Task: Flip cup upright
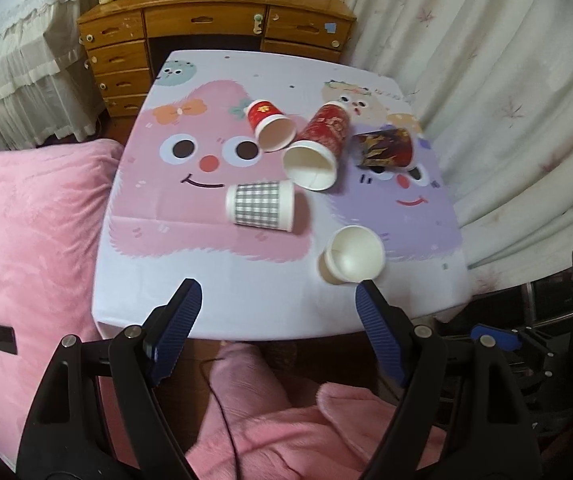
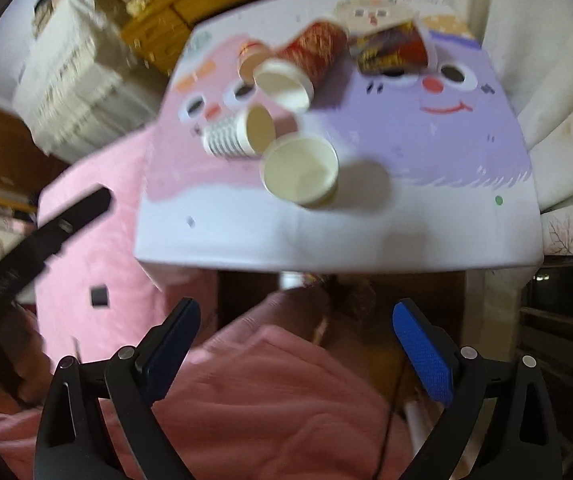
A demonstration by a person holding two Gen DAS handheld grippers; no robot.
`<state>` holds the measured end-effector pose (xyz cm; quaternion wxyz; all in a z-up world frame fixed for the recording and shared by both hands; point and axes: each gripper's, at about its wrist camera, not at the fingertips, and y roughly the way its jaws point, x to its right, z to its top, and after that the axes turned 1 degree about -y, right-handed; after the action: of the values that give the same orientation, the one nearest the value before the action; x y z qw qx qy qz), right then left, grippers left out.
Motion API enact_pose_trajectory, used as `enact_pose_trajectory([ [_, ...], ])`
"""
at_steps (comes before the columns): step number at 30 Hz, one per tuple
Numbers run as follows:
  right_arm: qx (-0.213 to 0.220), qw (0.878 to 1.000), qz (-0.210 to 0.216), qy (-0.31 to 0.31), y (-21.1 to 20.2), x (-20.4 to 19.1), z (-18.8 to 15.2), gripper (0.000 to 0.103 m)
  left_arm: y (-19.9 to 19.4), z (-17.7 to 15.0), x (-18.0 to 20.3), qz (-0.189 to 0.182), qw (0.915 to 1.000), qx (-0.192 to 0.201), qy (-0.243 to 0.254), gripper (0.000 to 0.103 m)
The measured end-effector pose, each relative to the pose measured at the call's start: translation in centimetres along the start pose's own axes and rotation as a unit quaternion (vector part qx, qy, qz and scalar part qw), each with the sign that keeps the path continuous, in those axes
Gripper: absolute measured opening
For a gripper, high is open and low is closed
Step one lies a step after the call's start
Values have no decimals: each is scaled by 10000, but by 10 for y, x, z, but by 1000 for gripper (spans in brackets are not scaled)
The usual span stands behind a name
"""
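Nearest to us: pink fleece on our lap (image 1: pixel 326 432) fills the bottom of both views, w/ a thin black cable (image 1: pixel 222 408) running across it. Left gripper (image 1: pixel 278 292) hangs over the near table edge, jaws spread wide, nothing between them. Right gripper (image 2: pixel 292 312) sits lower and further back, short of the table, also wide and empty; its view is motion-blurred, so small detail is hard to read.

Table w/ cartoon-monster cloth (image 1: pixel 246 288) in front of us. Five paper cups on it, all tipped over. Closest: plain white cup (image 1: pixel 354 256) on its side near the front right, mouth toward us, just past the left gripper's right fingertip (image 1: pixel 366 292); whether they touch we can't tell. In the right wrist view the same cup (image 2: pixel 300 170) shows its open mouth.

Next back: grey-checked cup (image 1: pixel 260 206), lying sideways, base to the left, near the centre. Behind it, tall red patterned cup (image 1: pixel 318 148) on its side, mouth toward us, rim close to the checked cup. Left of that, short red cup (image 1: pixel 270 124), mouth also facing us, touching or nearly touching the tall one. To the right, dark red-and-gold cup (image 1: pixel 386 148) on its side, just beside the tall red one.

Around: pink blanket (image 1: pixel 34 240) left of table, white curtain (image 1: pixel 506 80) right, wooden desk w/ drawers (image 1: pixel 214 24) behind the far edge, lace-covered bed (image 1: pixel 18 60) far left.
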<state>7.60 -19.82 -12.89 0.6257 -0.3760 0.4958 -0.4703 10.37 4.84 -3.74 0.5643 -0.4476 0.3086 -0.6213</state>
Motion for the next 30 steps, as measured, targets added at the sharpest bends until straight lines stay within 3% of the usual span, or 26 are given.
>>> enact_pose_trajectory([
  [2,296,9993,-193,-158,-19,-5,3,99,-7,-2,6,-61,9999,142,0,77],
  [5,845,9954,-438,-99,-42,-14,-2,100,-17,-10,17,261,9987,420,140,77],
  [12,1789,9797,-900,-101,-94,-26,-23,101,-35,-28,32,527,9931,977,377,78],
  [15,2092,9727,-1001,30,-110,-25,-29,101,-43,-30,35,697,9893,1222,383,85],
  [22,2378,9664,-968,156,-129,-14,-39,101,-48,-31,35,732,9884,1282,366,91],
  [25,2416,9656,-961,102,-129,-14,-38,102,-52,-28,34,703,9872,1400,296,102],
  [30,2340,9672,-984,-64,-130,-18,-33,103,-52,-23,30,567,9884,1408,108,102],
])
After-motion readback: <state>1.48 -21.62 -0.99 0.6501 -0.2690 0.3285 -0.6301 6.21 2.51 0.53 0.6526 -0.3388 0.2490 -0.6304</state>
